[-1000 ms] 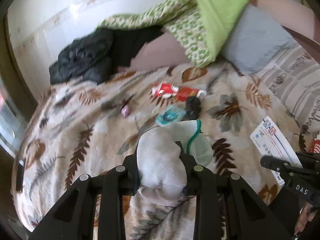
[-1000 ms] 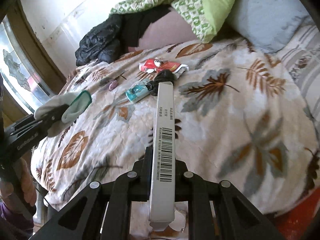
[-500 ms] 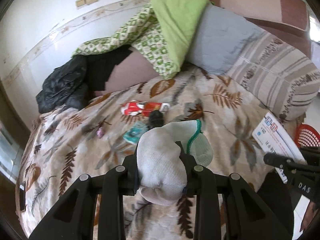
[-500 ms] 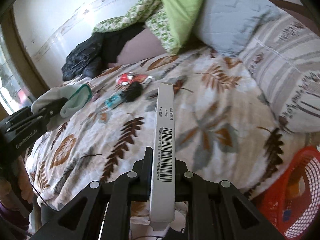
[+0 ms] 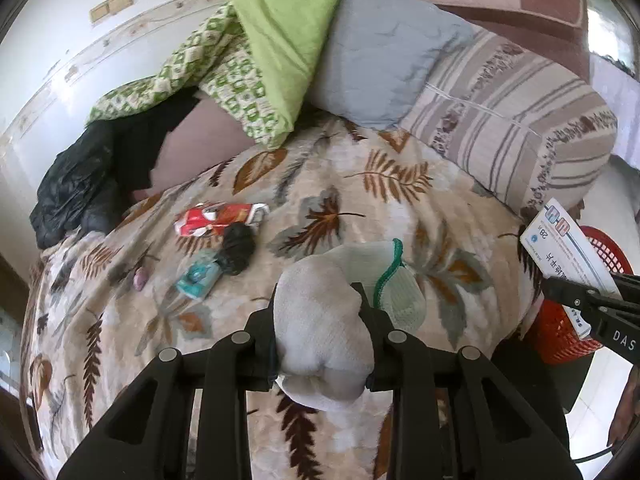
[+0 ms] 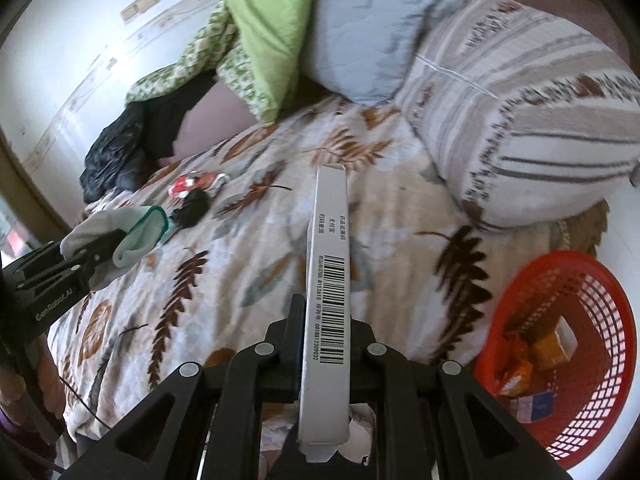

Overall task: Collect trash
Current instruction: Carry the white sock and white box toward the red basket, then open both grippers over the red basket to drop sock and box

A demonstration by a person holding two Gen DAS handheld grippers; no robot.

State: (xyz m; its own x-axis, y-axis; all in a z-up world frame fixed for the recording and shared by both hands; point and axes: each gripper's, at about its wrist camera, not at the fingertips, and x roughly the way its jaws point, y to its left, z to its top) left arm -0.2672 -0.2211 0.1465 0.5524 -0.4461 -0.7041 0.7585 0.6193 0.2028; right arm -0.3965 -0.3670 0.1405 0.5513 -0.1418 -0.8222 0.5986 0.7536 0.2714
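My left gripper point(image 5: 320, 308) is shut on a grey-white sock with a green-trimmed cuff point(image 5: 324, 332), held above the leaf-patterned bed cover point(image 5: 360, 216). My right gripper point(image 6: 326, 320) is shut on a flat white box with a barcode point(image 6: 328, 264), edge-on between its fingers. A red mesh basket point(image 6: 600, 280) stands on the floor at the bed's right side, holding orange packets and small boxes. On the bed lie a red wrapper point(image 5: 216, 220), a crumpled black piece point(image 5: 238, 248), a teal packet point(image 5: 198, 278) and a small pink bit point(image 5: 140, 280).
A striped bolster point(image 5: 512, 128), a grey pillow point(image 5: 384, 56) and a green blanket point(image 5: 288, 28) pile up at the head of the bed. Black clothing point(image 5: 80, 192) lies at the far left by the white wall. A person's hand shows at the left edge of the right wrist view.
Both grippers have swung rightward along the bed with their loads still held. The red basket has come into view at the right, and the trash on the bed has slid leftward in view.
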